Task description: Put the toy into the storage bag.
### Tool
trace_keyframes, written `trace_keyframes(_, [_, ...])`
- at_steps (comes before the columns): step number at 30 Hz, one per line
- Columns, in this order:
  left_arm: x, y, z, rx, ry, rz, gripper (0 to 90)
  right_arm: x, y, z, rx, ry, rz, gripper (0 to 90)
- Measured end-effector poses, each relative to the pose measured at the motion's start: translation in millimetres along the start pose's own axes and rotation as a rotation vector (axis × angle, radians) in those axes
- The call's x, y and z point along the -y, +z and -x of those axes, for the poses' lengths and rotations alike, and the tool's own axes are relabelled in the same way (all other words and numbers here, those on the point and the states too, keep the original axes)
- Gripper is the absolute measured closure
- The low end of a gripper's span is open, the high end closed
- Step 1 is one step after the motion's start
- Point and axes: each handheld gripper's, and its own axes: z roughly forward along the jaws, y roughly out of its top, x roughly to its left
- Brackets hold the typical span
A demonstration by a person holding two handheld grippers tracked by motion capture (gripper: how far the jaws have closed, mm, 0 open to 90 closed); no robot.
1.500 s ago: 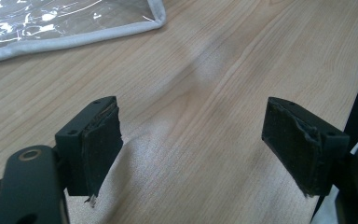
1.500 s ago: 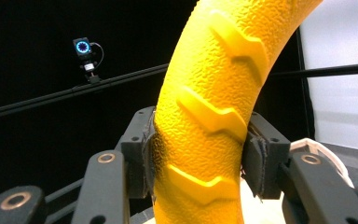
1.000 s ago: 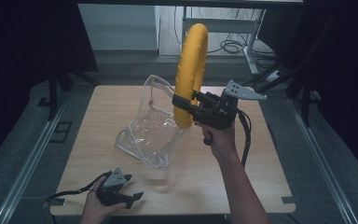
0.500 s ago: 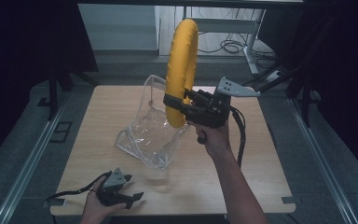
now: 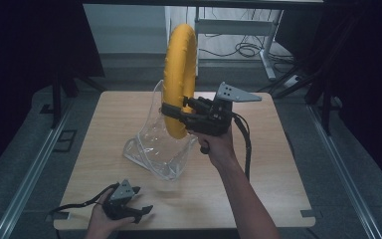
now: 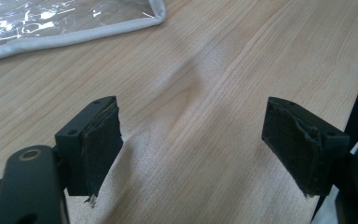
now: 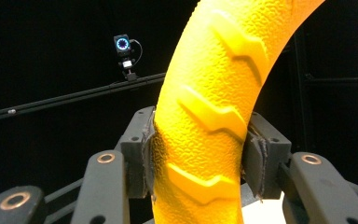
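Note:
A yellow ring (image 5: 179, 79) with a raised tread pattern stands upright in the air above the table's middle. My right gripper (image 5: 175, 111) is shut on its lower part; in the right gripper view both pads press the yellow ring (image 7: 209, 121) from either side, with the gripper (image 7: 198, 156) clamped around it. A clear plastic bag (image 5: 159, 144) with a grey hem stands open just below and behind the ring. My left gripper (image 5: 142, 209) rests near the table's front edge, open, with bare wood between its jaws (image 6: 191, 140). The bag's hem (image 6: 74, 35) lies beyond it.
The wooden table (image 5: 273, 164) has bare surface to the right of my right arm and along the front. Dark stands and cables stand on the floor beyond the far edge. A small camera with a lit ring (image 7: 122, 45) sits on a rail in the dark background.
My right gripper has carried the yellow ring a little leftward and nearer, over the bag. The left gripper has stayed where it was.

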Motion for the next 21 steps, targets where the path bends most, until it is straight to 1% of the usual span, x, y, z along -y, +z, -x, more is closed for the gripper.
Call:
trace_keyframes(4, [0.4,-0.1,0.1,-0.006,0.003,-0.001,19.5,1.4,3.5,-0.2,-0.005,0.002,-0.001,50.8])
trace_keyframes(7, [0.5,0.1,0.3,-0.005,0.004,-0.003,19.6,3.1,6.8,-0.6,-0.011,-0.001,-0.006,50.8])
trace_keyframes(9, [0.6,0.3,0.4,-0.006,0.006,-0.005,19.6,5.2,10.2,-1.9,-0.017,0.006,-0.012,50.8])
trace_keyframes(19, [0.8,0.3,0.4,-0.006,0.008,-0.007,19.5,9.4,17.6,-3.1,-0.039,0.008,-0.018,50.8])
trace_keyframes(20, [0.8,0.1,0.5,-0.006,0.008,-0.007,19.5,10.9,18.9,-3.2,-0.042,0.018,-0.025,50.8])
trace_keyframes(21, [0.8,0.1,0.5,-0.006,0.008,-0.007,19.5,10.9,18.9,-3.2,-0.042,0.018,-0.025,50.8])
